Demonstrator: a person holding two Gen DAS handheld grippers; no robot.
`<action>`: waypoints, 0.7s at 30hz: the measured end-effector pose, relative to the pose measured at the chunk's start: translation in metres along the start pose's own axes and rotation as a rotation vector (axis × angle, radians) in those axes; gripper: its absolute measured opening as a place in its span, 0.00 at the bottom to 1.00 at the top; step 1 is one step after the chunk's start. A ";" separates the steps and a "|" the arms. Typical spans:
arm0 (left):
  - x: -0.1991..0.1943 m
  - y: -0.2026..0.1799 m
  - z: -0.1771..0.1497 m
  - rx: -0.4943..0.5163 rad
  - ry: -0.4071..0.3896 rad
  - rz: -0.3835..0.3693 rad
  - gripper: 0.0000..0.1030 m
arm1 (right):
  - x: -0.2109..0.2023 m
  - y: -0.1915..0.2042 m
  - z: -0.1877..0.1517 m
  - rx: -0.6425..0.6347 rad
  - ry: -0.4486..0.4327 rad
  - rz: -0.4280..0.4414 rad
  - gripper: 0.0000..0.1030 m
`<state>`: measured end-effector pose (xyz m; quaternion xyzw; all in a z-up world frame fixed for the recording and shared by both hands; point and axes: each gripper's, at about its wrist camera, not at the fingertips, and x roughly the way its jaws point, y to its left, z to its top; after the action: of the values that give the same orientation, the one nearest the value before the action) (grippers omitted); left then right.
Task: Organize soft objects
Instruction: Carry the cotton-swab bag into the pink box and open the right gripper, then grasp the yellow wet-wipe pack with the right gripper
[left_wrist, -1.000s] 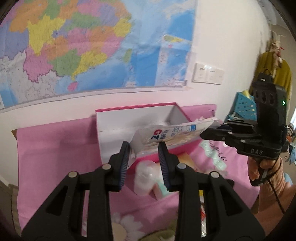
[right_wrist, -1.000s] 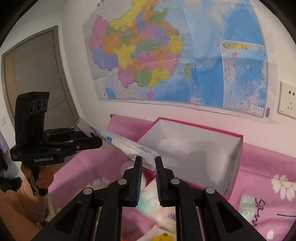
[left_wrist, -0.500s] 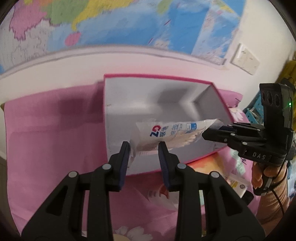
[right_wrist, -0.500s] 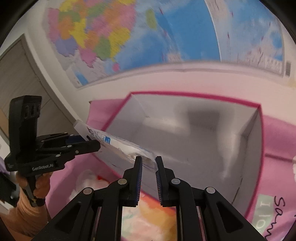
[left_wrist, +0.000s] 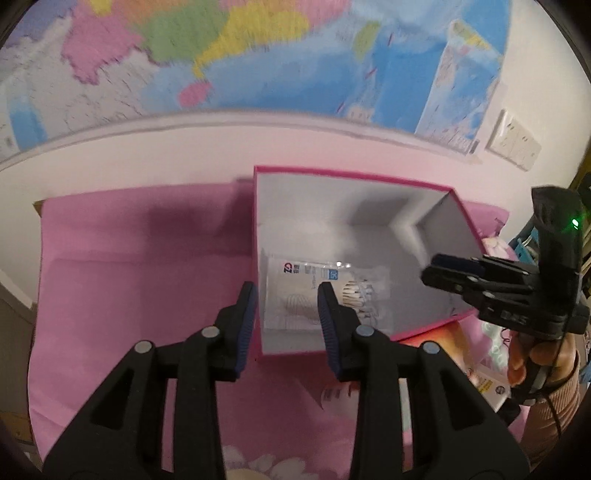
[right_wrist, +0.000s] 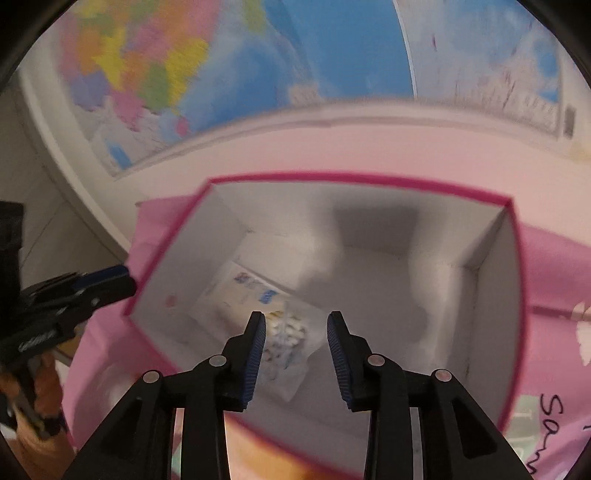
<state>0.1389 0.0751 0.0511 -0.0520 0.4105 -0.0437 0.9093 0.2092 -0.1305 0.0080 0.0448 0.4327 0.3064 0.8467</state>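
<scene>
A clear plastic bag of cotton swabs (left_wrist: 317, 291) lies flat on the floor of the open pink-edged white box (left_wrist: 351, 195), towards its left side; it also shows in the right wrist view (right_wrist: 273, 314). My left gripper (left_wrist: 286, 308) is open and empty just above the box's near left corner. My right gripper (right_wrist: 295, 334) is open and empty above the box (right_wrist: 495, 295), over the bag's end. The right gripper also shows at the right in the left wrist view (left_wrist: 443, 269).
The box stands on a pink cloth (left_wrist: 129, 258) against a white wall with a large map (left_wrist: 258, 55). Soft packets lie on the cloth in front of the box (left_wrist: 487, 384). A wall socket (left_wrist: 515, 142) is at the right.
Both grippers held the bag by its ends over the box. They have opened, and the bag now lies inside the box.
</scene>
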 end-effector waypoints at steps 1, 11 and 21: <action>-0.007 0.001 -0.003 0.001 -0.019 -0.011 0.44 | -0.008 0.004 -0.001 -0.002 -0.003 0.023 0.36; -0.059 -0.013 -0.059 0.079 -0.082 -0.127 0.53 | -0.087 0.030 -0.055 -0.108 -0.060 0.096 0.51; -0.057 -0.046 -0.110 0.126 0.021 -0.266 0.53 | -0.105 0.001 -0.114 0.000 -0.015 0.036 0.52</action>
<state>0.0167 0.0299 0.0273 -0.0484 0.4057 -0.1901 0.8927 0.0760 -0.2096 0.0114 0.0549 0.4255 0.3213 0.8442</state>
